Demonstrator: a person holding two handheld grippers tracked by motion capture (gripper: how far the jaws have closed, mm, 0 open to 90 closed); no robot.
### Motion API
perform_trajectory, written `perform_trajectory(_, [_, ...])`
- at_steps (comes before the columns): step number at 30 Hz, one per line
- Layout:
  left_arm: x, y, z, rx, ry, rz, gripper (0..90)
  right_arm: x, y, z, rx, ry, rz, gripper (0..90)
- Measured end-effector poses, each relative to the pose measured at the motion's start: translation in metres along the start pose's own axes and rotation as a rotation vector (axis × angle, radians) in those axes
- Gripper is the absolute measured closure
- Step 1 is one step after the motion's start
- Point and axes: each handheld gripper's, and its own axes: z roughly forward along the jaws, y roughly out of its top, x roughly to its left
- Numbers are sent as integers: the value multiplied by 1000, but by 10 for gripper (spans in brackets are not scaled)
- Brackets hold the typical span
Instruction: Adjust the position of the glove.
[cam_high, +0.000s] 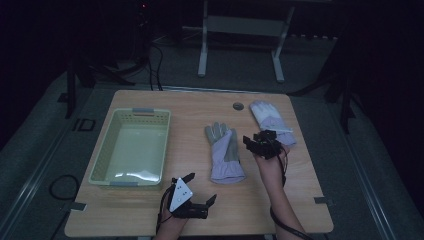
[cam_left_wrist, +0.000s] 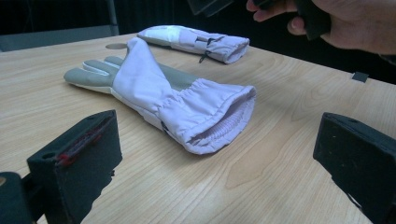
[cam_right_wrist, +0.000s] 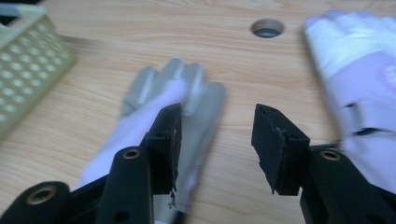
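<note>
High view: the pale green perforated plastic basket (cam_high: 131, 148) holds nothing; both lavender-and-grey fabric gloves (cam_high: 224, 147) lie right of it on the wooden desk (cam_high: 200, 107). The left gripper (cam_high: 196, 188) and the right gripper (cam_high: 261, 141), above the gloves, have fingers apart, gripping nothing.

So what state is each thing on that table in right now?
Near glove: flat on table, cuff gaping open.
Far glove: flat on table.
Basket: upright, empty.
Left gripper: open, holding nothing.
Right gripper: open above the table, holding nothing.

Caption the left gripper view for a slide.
Open left gripper faces a lavender glove on the table, second glove behind.
</note>
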Motion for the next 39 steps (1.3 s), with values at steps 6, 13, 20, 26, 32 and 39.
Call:
perform_trajectory(6, [0,0,0,0,0,-4,11,-22,6,-7,31,-38,-80,462])
perform_trajectory(13, [1,0,0,0,-2,-10,11,-50,19,-17,19,-33,-84,391])
perform_trajectory(20, [1,0,0,-3,-5,-15,11,-86,36,-14,39,-54,-87,437])
perform_trajectory(26, [1,0,0,-4,-5,-13,11,-106,44,-7,64,-85,-82,461])
perform_trajectory(32, [1,0,0,-4,-5,-16,11,-122,51,5,115,-157,-78,469])
perform_trajectory(39, [1,0,0,-3,-9,-20,11,-137,56,22,165,-166,-74,456])
